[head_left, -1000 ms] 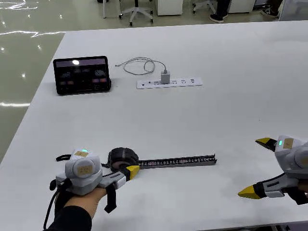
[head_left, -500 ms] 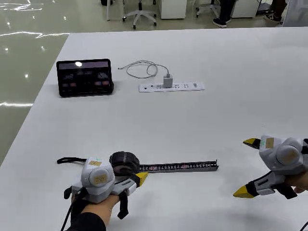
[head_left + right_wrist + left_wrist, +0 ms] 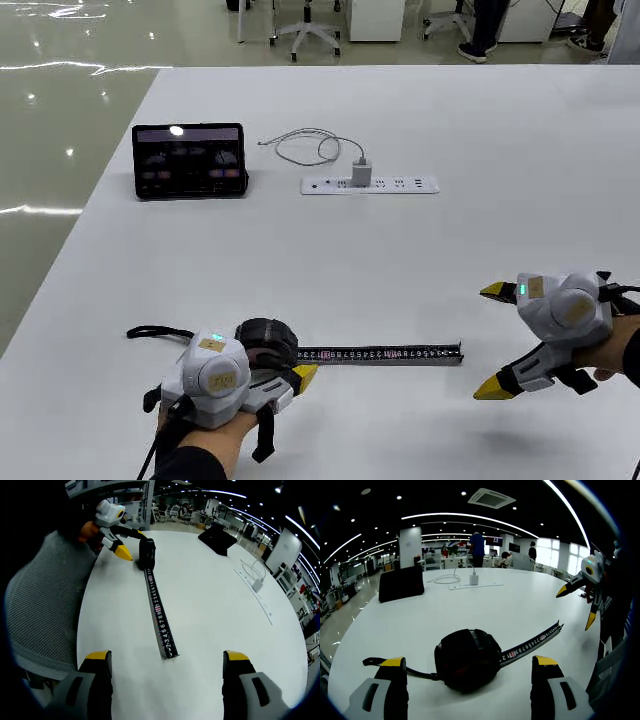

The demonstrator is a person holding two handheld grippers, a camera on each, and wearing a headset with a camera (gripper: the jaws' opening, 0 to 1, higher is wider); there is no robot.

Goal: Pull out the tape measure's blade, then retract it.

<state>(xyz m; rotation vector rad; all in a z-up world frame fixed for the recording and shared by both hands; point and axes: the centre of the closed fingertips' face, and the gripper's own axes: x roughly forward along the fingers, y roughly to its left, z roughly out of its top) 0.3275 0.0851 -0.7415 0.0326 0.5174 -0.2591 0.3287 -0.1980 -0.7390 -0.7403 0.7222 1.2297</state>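
The tape measure (image 3: 265,343) lies at the near left of the white table (image 3: 450,240). Its blade (image 3: 385,353) is drawn out flat to the right, and its black strap (image 3: 155,331) trails left. The left gripper (image 3: 468,660) straddles the case with its jaws apart, a gap showing on each side. The right gripper (image 3: 491,339) hangs just right of the blade's end, jaws wide, gripping nothing. Far off stand a tablet (image 3: 190,160) and a power strip (image 3: 370,185) with a charger (image 3: 360,172) and a coiled cable (image 3: 305,148), well apart from the tape.
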